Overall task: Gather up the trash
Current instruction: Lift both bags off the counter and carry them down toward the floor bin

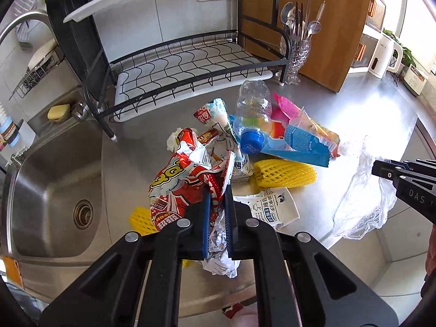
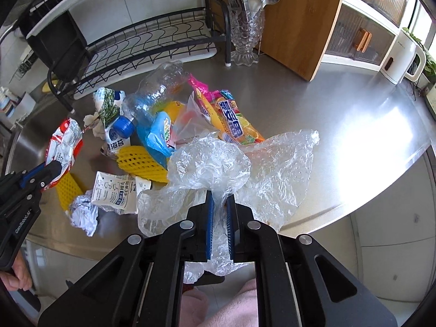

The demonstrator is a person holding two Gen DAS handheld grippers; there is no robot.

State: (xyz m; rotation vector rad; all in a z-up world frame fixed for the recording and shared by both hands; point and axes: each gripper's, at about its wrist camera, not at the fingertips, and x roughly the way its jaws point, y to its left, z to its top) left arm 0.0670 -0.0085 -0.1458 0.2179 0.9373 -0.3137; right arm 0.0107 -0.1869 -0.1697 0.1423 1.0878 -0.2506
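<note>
While gripped, red wrapper (image 1: 185,188) crumpled, foil-lined.

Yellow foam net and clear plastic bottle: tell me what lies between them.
In the left wrist view, a blue wrapper lies between the yellow foam net and the clear plastic bottle. The bottle's blue cap rests at its edge.

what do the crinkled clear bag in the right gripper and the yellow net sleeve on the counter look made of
Crinkled clear bag: thin plastic film, glossy; see-through with sharp creases and glints. Yellow net sleeve: probably soft foam mesh, matte; thick puffy strands in an open lattice. Neither can be confirmed by look alone.
</note>
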